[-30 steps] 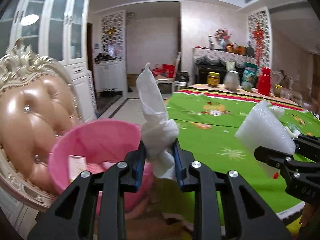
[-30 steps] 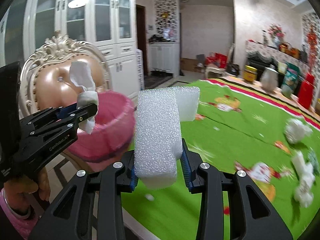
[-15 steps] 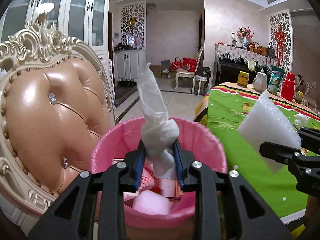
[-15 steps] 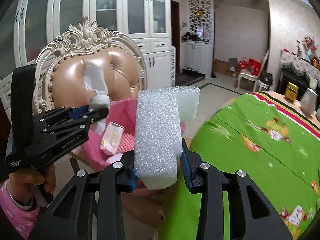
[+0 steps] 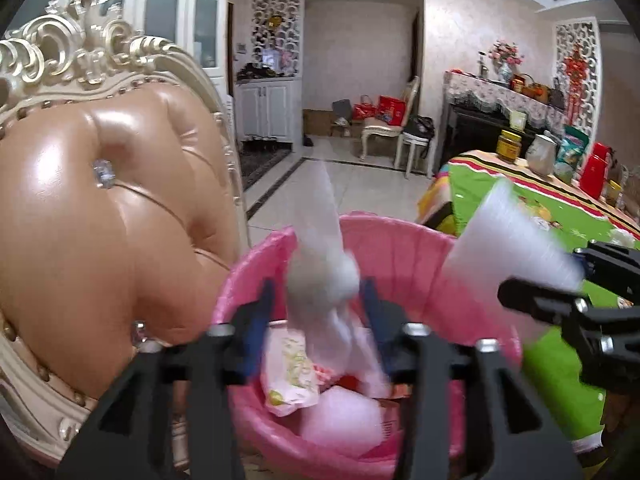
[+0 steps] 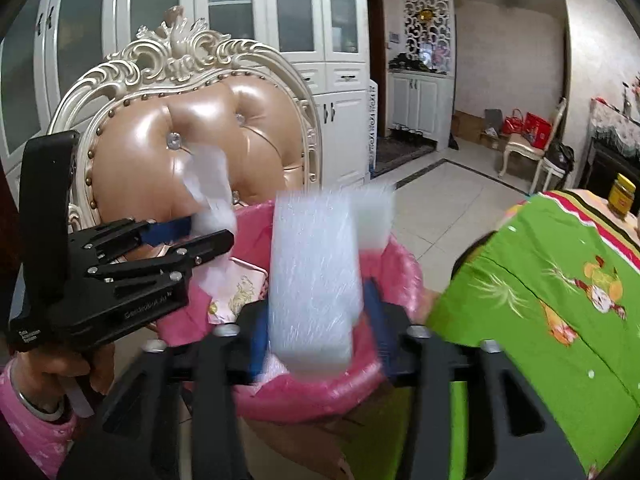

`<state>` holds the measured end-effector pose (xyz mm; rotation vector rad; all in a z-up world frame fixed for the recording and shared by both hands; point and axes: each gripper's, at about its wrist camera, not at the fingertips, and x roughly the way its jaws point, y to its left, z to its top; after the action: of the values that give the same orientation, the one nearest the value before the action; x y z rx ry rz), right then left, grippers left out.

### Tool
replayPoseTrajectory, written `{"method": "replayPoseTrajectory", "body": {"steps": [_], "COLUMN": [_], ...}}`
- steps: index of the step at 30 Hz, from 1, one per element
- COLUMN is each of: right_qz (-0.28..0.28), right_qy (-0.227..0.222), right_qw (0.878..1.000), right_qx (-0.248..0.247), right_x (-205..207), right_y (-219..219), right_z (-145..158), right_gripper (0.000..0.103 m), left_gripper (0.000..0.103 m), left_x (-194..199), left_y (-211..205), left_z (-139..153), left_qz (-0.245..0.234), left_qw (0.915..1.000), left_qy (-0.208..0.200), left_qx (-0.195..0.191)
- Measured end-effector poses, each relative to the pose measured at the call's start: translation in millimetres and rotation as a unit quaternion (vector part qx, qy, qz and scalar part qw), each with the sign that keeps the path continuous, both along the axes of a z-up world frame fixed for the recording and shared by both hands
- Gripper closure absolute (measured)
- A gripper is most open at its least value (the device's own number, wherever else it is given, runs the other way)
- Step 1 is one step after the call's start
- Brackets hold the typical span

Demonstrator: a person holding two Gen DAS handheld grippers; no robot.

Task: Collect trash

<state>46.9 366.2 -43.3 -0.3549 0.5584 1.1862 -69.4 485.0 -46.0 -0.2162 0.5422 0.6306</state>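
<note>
Step in hand: the drop. Both grippers are over the bin (image 5: 400,248), and both sets of jaws have just been opening.

Left gripper (image 5: 318,320): jaws apart, pads clear of the tissue (image 5: 324,276), which sits blurred between them, looks to be in free fall. Bin interior directly below and ahead of the fingertips.

Right gripper (image 6: 316,320): jaws apart too. The foam (image 6: 316,276) is between them, streaked with blur, gap visible on each side, so I read it as let go, not gripped. Bin rim right under the fingertips.

Next: wait for both pieces to land inside, then pull back toward the table (image 6: 560,300) for more scraps. The foam is long and drops close to the near rim, so it could catch on the edge.

View differences:
- Left wrist view looks down into the bin: wrappers and a foam lump already inside. It also shows the far table end with jars, and the right gripper at its right edge.
- Right wrist view shows the left gripper side-on, with the hand (image 6: 52,364) holding it, and the whole chair (image 6: 192,152) behind the bin. Bin contents mostly hidden by foam.
</note>
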Motion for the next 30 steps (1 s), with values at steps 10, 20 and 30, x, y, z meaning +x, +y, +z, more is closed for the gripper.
{"method": "replayPoseTrajectory", "body": {"steps": [10, 20, 30], "right_qz": [-0.026, -0.151, -0.351], "right_qy": [-0.021, -0.042, -0.018], "right_qw": [0.998, 0.987, 0.936], "right_qx": [0.047, 0.031, 0.009], "right_x": [-5, 19, 83], "right_y": [-61, -194, -367], "right_z": [25, 27, 8], "right_gripper": [0.031, 0.027, 0.027], "left_gripper": [0.005, 0.005, 0.005], "left_x": [-31, 27, 110], "left_y": [-24, -134, -274], "left_z": [24, 31, 19], "left_qz": [0.06, -0.075, -0.244], "left_qw": [0.9937, 0.9912, 0.9688], "left_qy": [-0.024, -0.013, -0.009], "left_qx": [0.091, 0.109, 0.041]}}
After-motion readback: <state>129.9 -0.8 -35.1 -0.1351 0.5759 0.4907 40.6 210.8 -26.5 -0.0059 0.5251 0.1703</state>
